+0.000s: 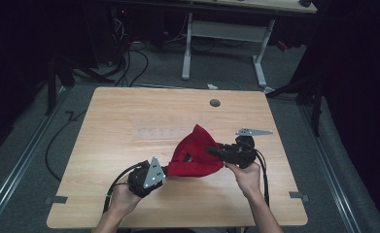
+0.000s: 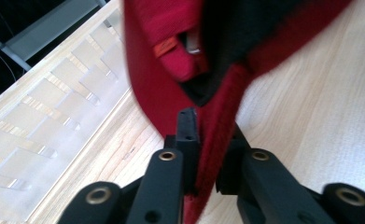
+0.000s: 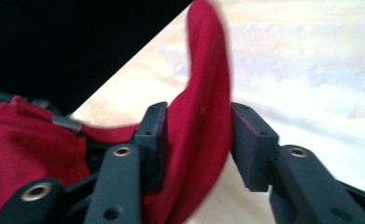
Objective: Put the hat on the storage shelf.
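Note:
A red cap (image 1: 195,153) with a dark lining is held up over the middle of the wooden table (image 1: 129,111). My left gripper (image 1: 167,170) comes in from the lower left. In the left gripper view its jaws (image 2: 210,130) are shut on the cap's red edge (image 2: 217,140). My right gripper (image 1: 212,150) reaches the cap from the right. In the right gripper view its jaws (image 3: 199,121) stand open around the cap's curved brim (image 3: 203,70), with the left pad (image 3: 157,135) against the fabric and the right pad just off it.
A grey round grommet (image 1: 215,103) sits near the table's far edge. A faint clear ribbed strip (image 1: 161,132) lies on the table behind the cap. Beyond the table stand a white-legged desk (image 1: 226,29) and floor cables (image 1: 129,63).

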A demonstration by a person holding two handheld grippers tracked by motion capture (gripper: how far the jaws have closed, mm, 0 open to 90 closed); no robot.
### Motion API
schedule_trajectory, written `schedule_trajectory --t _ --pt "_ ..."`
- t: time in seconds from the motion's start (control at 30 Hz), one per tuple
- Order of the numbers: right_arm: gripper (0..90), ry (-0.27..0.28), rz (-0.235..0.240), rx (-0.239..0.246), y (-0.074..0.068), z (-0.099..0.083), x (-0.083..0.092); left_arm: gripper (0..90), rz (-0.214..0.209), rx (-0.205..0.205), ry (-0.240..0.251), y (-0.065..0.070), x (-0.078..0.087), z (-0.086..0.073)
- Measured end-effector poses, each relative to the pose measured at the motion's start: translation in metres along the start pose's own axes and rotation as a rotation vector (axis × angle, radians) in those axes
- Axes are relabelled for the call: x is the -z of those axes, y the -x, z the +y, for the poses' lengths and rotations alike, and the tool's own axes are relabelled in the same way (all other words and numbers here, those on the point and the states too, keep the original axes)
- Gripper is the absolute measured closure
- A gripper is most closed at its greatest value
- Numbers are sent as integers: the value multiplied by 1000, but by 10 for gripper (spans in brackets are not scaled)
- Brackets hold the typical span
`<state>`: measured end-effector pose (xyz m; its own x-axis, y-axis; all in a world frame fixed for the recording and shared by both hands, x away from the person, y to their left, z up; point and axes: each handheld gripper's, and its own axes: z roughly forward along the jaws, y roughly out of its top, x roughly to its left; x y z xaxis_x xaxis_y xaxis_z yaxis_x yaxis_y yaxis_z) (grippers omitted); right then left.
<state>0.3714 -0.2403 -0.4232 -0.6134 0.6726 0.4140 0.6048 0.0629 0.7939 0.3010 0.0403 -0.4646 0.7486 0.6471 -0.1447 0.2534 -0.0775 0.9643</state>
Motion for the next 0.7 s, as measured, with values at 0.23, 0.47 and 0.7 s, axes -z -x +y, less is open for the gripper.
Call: schedule_trajectory --t 0.23,0.47,0.7 --pt "486 104 -97 52 -7 10 23 849 -2 49 1 -5 4 3" --pt "425 143 -181 66 6 4 42 848 28 179 93 -26 18 19" --pt "404 12 -287 76 31 -31 18 847 68 252 126 -44 22 25"
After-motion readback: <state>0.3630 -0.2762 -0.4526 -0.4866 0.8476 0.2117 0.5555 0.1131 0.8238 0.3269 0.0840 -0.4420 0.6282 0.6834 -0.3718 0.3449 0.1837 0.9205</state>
